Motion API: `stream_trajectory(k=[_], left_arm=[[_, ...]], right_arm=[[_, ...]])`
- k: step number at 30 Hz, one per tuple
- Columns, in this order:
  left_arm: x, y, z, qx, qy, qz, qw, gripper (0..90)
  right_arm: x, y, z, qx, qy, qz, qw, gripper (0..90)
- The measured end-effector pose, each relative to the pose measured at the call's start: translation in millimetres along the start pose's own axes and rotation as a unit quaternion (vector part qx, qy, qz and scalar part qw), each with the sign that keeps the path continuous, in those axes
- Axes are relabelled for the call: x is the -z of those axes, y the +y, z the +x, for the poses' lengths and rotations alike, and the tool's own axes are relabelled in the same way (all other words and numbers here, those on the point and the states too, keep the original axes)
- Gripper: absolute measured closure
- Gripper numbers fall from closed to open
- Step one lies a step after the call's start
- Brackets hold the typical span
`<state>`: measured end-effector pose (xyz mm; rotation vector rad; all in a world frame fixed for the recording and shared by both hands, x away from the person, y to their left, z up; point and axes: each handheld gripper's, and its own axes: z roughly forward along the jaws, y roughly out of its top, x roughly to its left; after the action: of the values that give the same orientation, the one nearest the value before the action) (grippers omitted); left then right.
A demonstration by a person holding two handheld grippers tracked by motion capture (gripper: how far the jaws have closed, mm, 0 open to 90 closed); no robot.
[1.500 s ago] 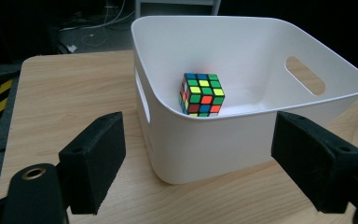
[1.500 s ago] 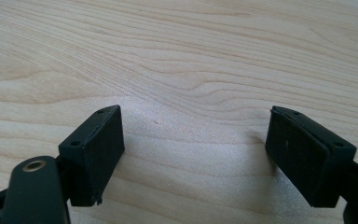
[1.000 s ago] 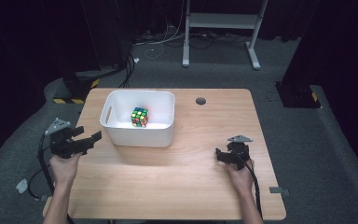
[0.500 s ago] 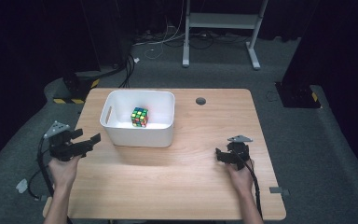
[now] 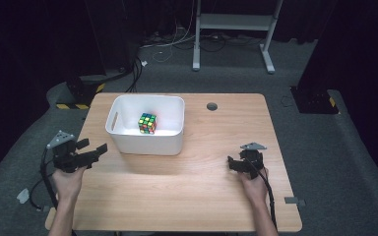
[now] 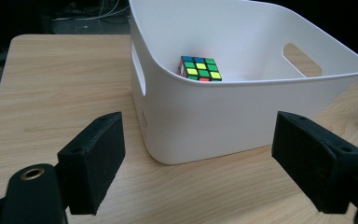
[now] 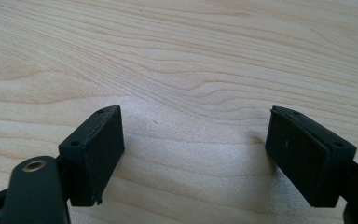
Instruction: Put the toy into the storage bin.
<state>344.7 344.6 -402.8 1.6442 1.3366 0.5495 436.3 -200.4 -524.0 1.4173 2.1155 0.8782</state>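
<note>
Both grippers are being held with jaws spread wide and nothing between them. On the high view, the left gripper (image 5: pixel 94 152) is being held over the left edge of the wooden table (image 5: pixel 177 196), pointing toward the white bin (image 5: pixel 145 140) just beside it. The right gripper (image 5: pixel 232 163) is being held low over bare wood on the right side, well apart from the bin. Inside the bin, a multicoloured puzzle cube (image 5: pixel 147 123) is being shown resting on the floor. From the left gripper view, the cube (image 6: pixel 200 68) is being seen over the near wall of the bin (image 6: pixel 214 116).
</note>
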Motion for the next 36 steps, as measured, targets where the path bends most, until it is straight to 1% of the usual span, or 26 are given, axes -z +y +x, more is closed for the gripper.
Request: stream_trajectory(k=[16,23,30,33,36], left_arm=[[-2.3,-11.4,2.8,0.008,0.004,0.006,0.9999,17.6],[-5.2,-14.5,2.1,0.005,0.011,0.01,0.9999,17.5],[-6.6,-17.6,2.8,0.009,0.013,0.012,0.9998,17.5],[-7.4,-19.0,3.3,0.005,0.018,0.015,0.9997,17.5],[-8.6,-21.1,3.7,0.005,0.02,0.016,0.9997,17.5]], right_arm=[[0.0,0.0,0.0,0.0,0.0,0.0,1.0,19.4],[0.0,0.0,0.0,0.0,0.0,0.0,1.0,19.4],[0.0,0.0,0.0,0.0,0.0,0.0,1.0,19.4],[0.0,0.0,0.0,0.0,0.0,0.0,1.0,19.4],[0.0,0.0,0.0,0.0,0.0,0.0,1.0,19.4]])
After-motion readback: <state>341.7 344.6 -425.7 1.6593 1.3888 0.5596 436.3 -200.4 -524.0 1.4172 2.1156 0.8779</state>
